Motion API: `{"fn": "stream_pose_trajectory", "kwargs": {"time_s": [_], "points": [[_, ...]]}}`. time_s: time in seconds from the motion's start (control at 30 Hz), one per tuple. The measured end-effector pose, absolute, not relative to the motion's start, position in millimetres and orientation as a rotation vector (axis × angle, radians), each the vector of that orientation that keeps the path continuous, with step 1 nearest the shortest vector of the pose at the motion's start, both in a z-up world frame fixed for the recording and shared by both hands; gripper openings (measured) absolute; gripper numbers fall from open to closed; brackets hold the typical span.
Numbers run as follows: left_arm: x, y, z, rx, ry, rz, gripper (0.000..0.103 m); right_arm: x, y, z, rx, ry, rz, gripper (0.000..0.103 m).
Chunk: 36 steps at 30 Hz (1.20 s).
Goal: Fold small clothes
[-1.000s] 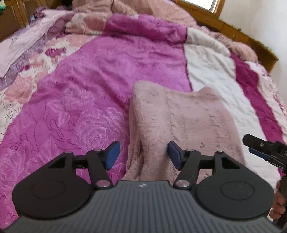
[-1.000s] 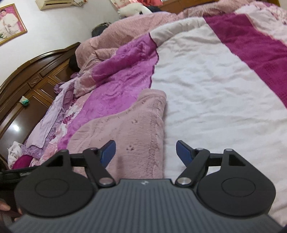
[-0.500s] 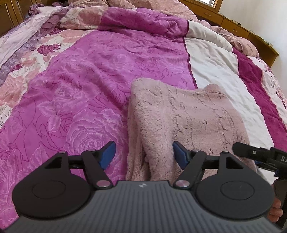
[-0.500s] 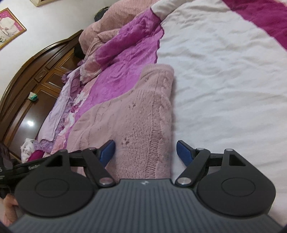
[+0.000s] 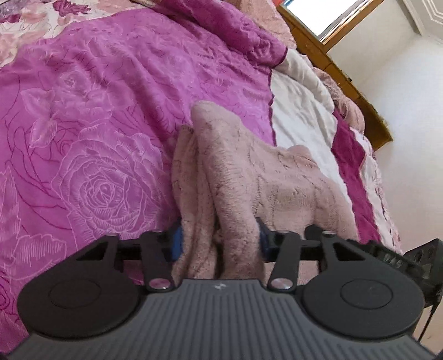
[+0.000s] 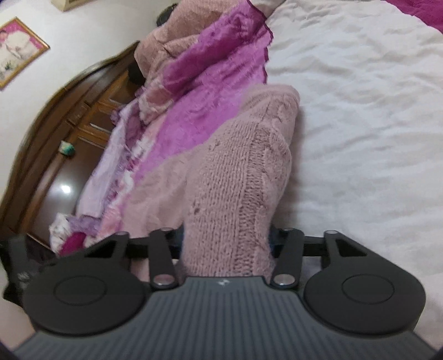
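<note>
Bedding fills both views: a magenta quilt (image 5: 116, 105) of shiny cloth stitched with large rose outlines, and beside it a white crinkled sheet (image 6: 365, 116) banded with a deep magenta stripe (image 5: 349, 157). Dark wooden headboard panels (image 6: 72, 130) curve along the left of the right wrist view, with a gilt-framed picture (image 6: 16, 52) on the pale wall above them; a wooden bed frame (image 5: 346, 63) and a bright window (image 5: 329, 16) close off the left wrist view.

On the seam between quilt and sheet lies a dusty-pink knitted sweater (image 5: 249, 171), soft and fuzzy, with cable ribs and small eyelet holes showing in the right wrist view (image 6: 238, 177). It is doubled into thick layers, with rounded folded edges.

Its near end is bunched between the blue pads of the left gripper (image 5: 218, 241), whose jaws are closing; the pads already press into the knit on both sides. From there the cloth runs away from the camera as a long narrowing ridge, its far end a rounded corner resting on the quilt.

Likewise the right gripper (image 6: 225, 238) has a thick roll of the same sweater between its jaws, which are closing and squeeze the knit from both sides, the pads nearly buried in it. Here the long axis also runs straight ahead along the fingers, rising to a folded hump at the far end, beside the white sheet
</note>
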<state>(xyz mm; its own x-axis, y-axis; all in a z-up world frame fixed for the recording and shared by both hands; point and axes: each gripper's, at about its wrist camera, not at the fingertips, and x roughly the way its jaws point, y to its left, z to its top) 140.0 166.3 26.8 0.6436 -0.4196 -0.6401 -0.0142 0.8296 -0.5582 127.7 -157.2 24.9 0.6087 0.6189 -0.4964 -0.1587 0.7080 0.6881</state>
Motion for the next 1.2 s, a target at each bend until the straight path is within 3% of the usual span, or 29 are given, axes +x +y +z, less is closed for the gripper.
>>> {"fn": "stream_pose_trajectory", "kwargs": {"time_s": [0.13, 0.43, 0.73, 0.87, 1.0, 1.2], "points": [[133, 157, 43, -0.558, 0.819, -0.270, 0.045, 122, -163, 51, 0.703, 0.762, 0.521, 0.045], [107, 90, 78, -0.575, 0.811, -0.418, 0.044, 75, -224, 102, 0.700, 0.692, 0.492, 0.045], [74, 0, 47, -0.364, 0.937, -0.458, 0.045, 29, -297, 59, 0.638, 0.789, 0.296, 0.047], [66, -11, 47, -0.271, 0.927, -0.432, 0.049, 23, -302, 19, 0.608, 0.841, 0.233, 0.057], [68, -10, 52, -0.237, 0.922, -0.418, 0.052, 19, -299, 21, 0.581, 0.807, 0.227, 0.064], [66, -5, 71, -0.214, 0.876, -0.385, 0.052, 9, -299, 45, 0.453, 0.753, 0.199, 0.065]]}}
